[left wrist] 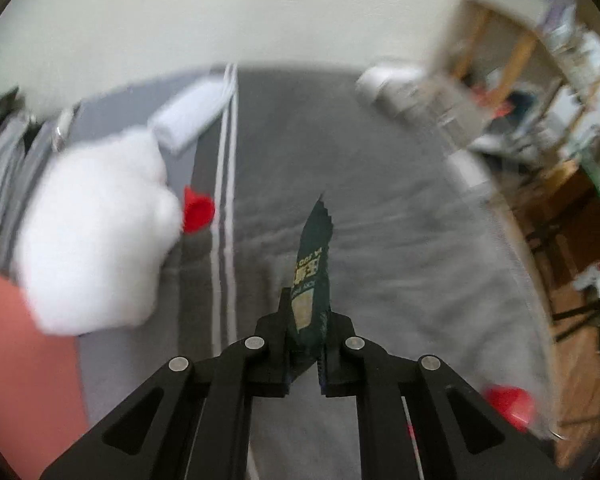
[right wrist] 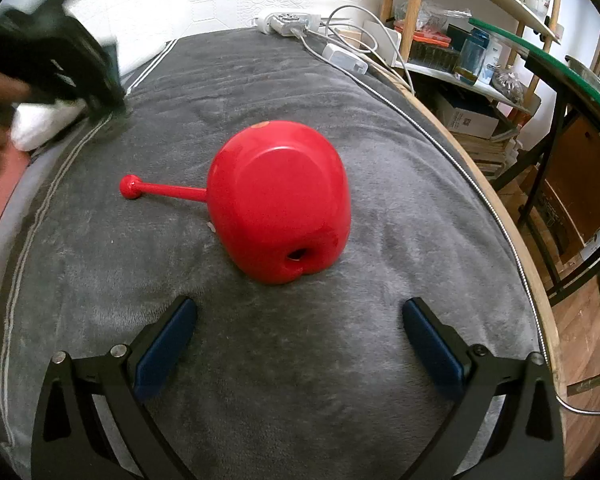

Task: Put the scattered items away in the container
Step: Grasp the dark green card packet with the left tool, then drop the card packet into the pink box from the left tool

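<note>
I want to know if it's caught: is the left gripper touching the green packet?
Touching. The left wrist view shows the left gripper pinching the green packet.

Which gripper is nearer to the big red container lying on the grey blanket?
Right. The right gripper hovers open just before the red container; the left gripper, shut on a dark green sachet, is far beyond it.

Upturned on the blanket, midway before the right gripper: apple-shaped container, stick lying to its left. Charger behind; shelves off right. Sachet upright in left gripper.
</note>
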